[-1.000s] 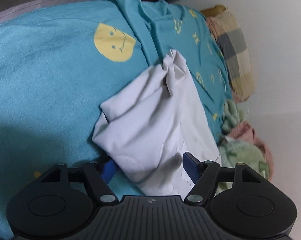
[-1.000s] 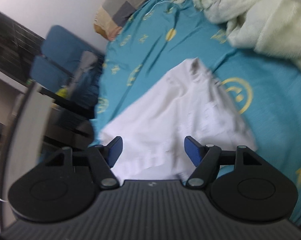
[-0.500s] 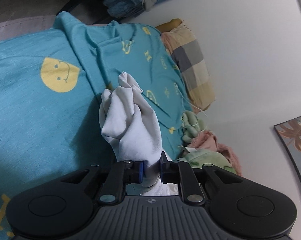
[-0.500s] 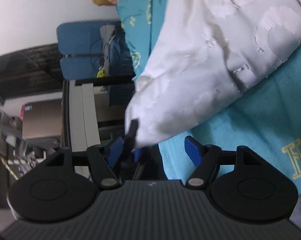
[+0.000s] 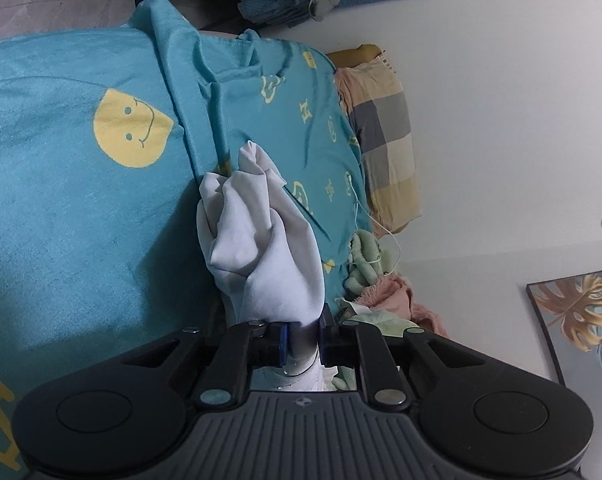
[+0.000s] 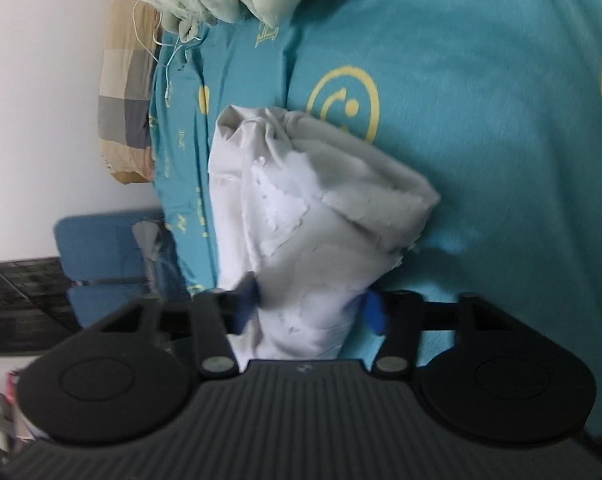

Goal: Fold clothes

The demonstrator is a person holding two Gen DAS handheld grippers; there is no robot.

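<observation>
**White garment bunched between both grippers over the bed**

Since half a second ago the right gripper (image 6: pixel 309 310) has swung in on the crumpled white cotton garment (image 5: pixel 261 248), so cloth now fills the gap between its blue pads, where before the fabric hung off to one side. The left gripper (image 5: pixel 303 338) has kept its grip throughout.

On the left side, the left jaws are pressed nearly together, pinching a gathered neck of the garment; the rest billows forward above the teal bedsheet with yellow smiley prints (image 5: pixel 69 208). Further right in that view lie a checked beige-and-grey pillow (image 5: pixel 385 140), a pale green fleece blanket (image 5: pixel 365 256) and a framed leaf picture (image 5: pixel 581 320) against the white wall.

The right jaws stand partly spread around the garment (image 6: pixel 313 208); motion blur hides whether the pads actually bite it. A blue chair (image 6: pixel 101 240) stands beyond the bed's edge.
</observation>
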